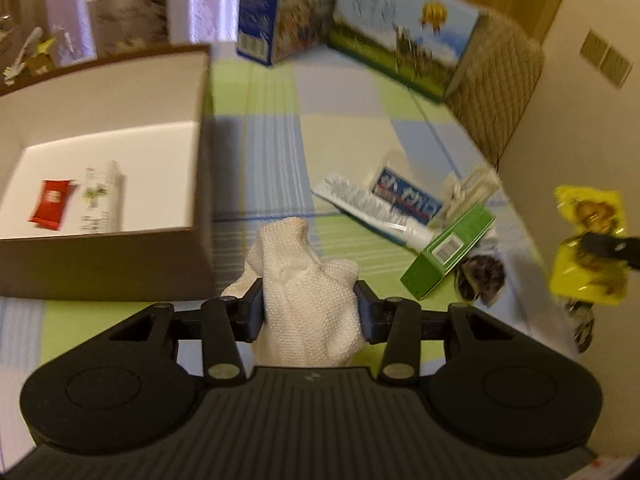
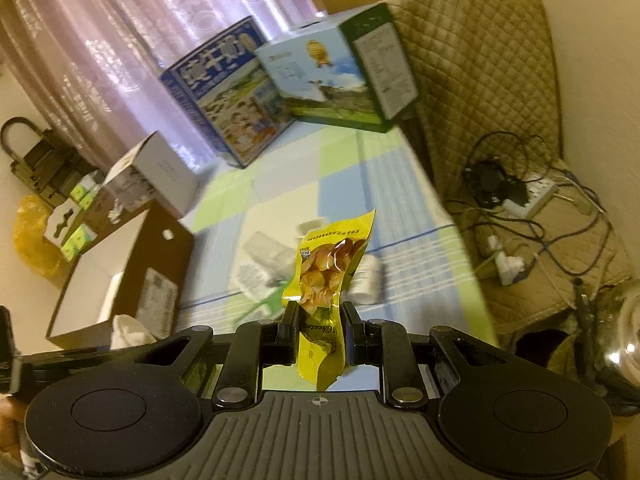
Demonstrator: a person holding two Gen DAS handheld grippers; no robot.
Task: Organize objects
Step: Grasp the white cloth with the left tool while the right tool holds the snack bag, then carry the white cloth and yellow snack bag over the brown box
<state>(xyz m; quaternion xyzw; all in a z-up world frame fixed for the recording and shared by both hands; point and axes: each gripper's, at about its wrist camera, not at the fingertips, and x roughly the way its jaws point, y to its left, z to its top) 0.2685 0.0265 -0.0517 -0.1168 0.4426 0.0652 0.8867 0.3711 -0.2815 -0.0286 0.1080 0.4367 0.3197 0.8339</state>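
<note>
The left gripper has its two fingers clamped on a white textured cloth, which stands up between the pads and hangs a little below them. In the left wrist view, an open cardboard box with a white inside lies at about ten o'clock from the cloth, on the bed with a blue, green and white checked cover. Inside the box, on its floor, there are a red packet and a white tube, side by side. At about two o'clock from the cloth there is a small pile on the cover: a toothpaste tube, a blue and white pack lying over it, and a green carton just beside them. The right gripper has its fingers closed on the lower part of a yellow snack bag, which points up and away from the camera; the same bag appears at the three o'clock edge of the left wrist view, held above the cover. In the right wrist view the open box is at nine o'clock and the white cloth shows close to its near corner. Two large printed cartons stand at twelve o'clock near the pink curtain.
</note>
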